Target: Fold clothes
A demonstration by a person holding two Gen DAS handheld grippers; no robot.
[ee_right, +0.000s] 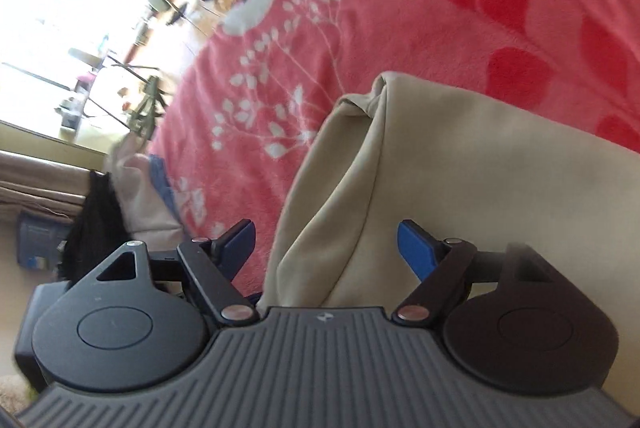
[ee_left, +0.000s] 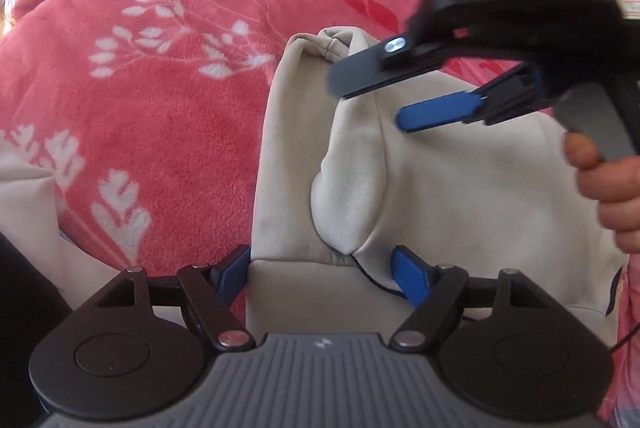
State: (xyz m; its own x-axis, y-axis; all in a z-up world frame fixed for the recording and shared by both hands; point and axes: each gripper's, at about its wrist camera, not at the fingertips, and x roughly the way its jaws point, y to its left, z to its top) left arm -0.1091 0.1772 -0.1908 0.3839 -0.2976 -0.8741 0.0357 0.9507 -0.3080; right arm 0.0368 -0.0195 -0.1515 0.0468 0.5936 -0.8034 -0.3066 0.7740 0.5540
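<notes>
Covering almost everything is a big pink blanket [ee_left: 168,116] with white flowers and leaves on it. It lies over a bed. Some red leaf shapes [ee_right: 516,68] show on the far right part of it.

On the blanket lies a cream sweatshirt [ee_left: 460,196]. It sits on the near right side of the blanket. It looks partly folded, with one soft flap lying over the middle. A bunched bit of it [ee_left: 340,40] pokes up at the far end. A thin dark cord [ee_left: 380,286] runs along its near edge.

More pale cloth [ee_left: 24,184] lies at the near left edge of the blanket, well apart from the sweatshirt.

The left tool [ee_left: 320,278] is low and near, right over the near edge of the sweatshirt. Its two blue fingers stand apart. The cloth lies between them, but the fingers do not squeeze it.

The right tool [ee_left: 376,100] hangs over the far part of the sweatshirt. Its fingers are apart too, and nothing is between them. A hand [ee_left: 604,188] holds its handle at the right edge.

Far off on the left, a bright window [ee_right: 60,8] and some blurry things [ee_right: 120,88] can be seen.
</notes>
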